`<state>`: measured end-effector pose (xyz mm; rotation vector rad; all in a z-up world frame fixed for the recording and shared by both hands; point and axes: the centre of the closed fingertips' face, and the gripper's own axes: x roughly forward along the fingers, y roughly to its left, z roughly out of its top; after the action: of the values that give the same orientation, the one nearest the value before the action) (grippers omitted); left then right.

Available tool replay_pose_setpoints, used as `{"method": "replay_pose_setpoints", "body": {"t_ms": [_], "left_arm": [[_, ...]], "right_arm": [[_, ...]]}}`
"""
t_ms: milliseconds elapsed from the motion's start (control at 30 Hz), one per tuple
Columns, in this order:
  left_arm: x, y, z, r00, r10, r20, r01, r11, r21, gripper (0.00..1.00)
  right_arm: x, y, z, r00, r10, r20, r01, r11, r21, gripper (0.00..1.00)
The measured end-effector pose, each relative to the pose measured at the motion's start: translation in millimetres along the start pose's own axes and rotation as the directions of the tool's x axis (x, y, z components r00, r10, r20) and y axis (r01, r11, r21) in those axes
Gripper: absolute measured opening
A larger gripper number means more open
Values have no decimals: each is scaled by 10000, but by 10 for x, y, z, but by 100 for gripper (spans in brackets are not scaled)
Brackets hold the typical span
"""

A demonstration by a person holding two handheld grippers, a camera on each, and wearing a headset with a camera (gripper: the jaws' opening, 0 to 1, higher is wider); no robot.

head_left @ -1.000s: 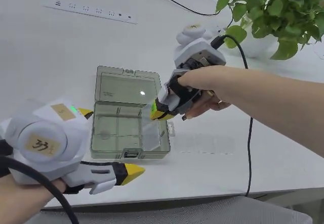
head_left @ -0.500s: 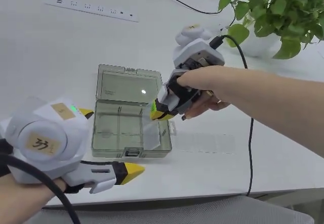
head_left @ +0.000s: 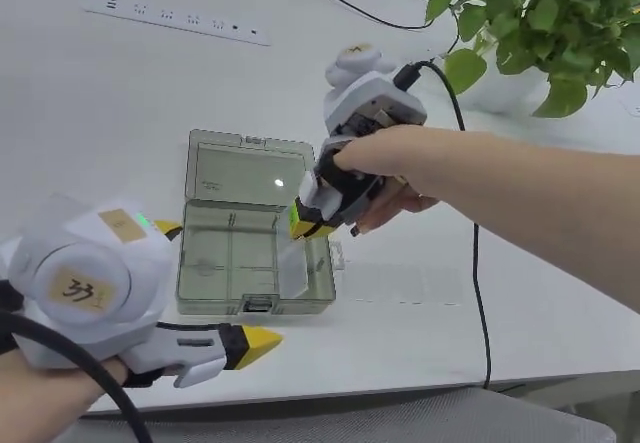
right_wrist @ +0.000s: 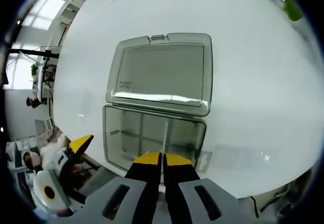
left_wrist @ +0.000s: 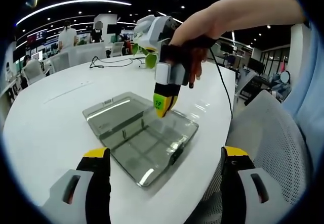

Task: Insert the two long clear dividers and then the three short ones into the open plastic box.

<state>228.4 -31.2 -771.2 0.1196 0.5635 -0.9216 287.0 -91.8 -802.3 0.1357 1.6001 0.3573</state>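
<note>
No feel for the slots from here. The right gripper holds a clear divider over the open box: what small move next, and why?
Probably ease the right gripper straight down. The clear divider it pinches hangs upright, its lower edge inside the right part of the open box; whether it meets the slots I cannot tell.
</note>
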Motion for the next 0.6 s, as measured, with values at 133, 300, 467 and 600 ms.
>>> {"method": "replay_pose_setpoints", "body": {"t_ms": [133, 300, 467, 600], "left_arm": [[3, -16, 2, 10000, -48, 13, 48, 10000, 17, 92], [-2, 2, -6, 10000, -18, 12, 18, 10000, 6, 91], [-12, 8, -15, 10000, -14, 5, 14, 10000, -34, 91], [-28, 25, -33, 10000, 37, -5, -37, 10000, -83, 91]], "right_arm": [[19, 0, 24, 9998, -176, -43, 175, 9997, -192, 2], [55, 0, 45, 9993, -349, -107, 346, 9990, -292, 2], [131, 23, 23, 9984, -554, -102, 547, 9969, -572, 3], [172, 28, 12, 9976, -697, -31, 692, 9946, -770, 3]]}}
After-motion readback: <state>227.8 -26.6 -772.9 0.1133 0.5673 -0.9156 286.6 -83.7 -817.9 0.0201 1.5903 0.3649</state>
